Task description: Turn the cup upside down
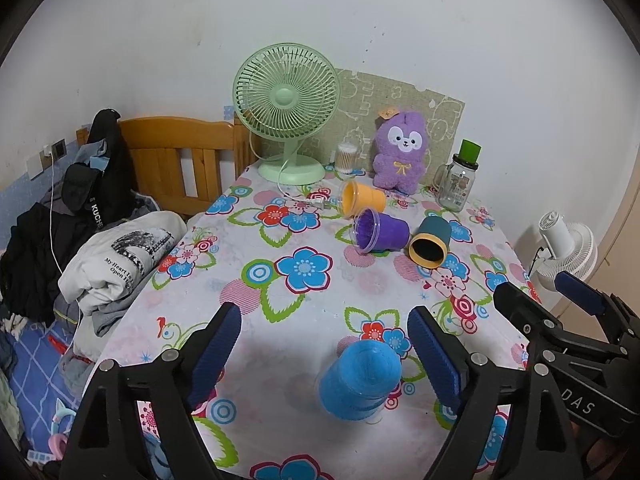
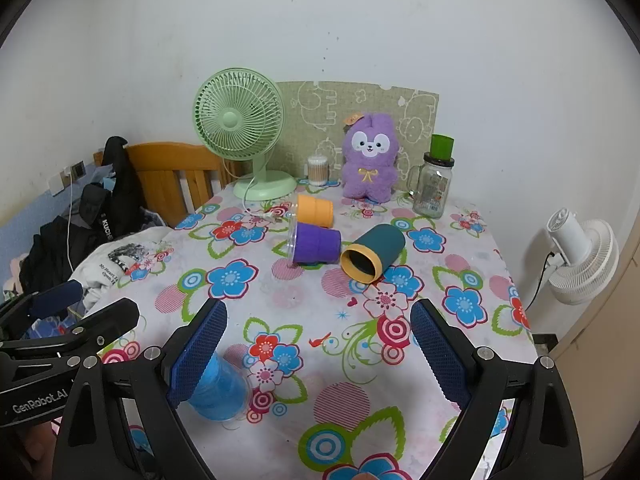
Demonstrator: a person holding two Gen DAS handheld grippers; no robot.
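A blue cup stands upside down on the flowered tablecloth, between the fingers of my open left gripper, which does not touch it. In the right wrist view the blue cup sits partly behind the left finger of my open, empty right gripper. An orange cup, a purple cup and a dark teal cup with a yellow rim lie on their sides farther back. The right gripper body shows in the left wrist view.
A green desk fan, cotton-swab jar, purple plush toy and glass jar with a green lid stand along the back. A bed with clothes lies left. A white fan stands right of the table.
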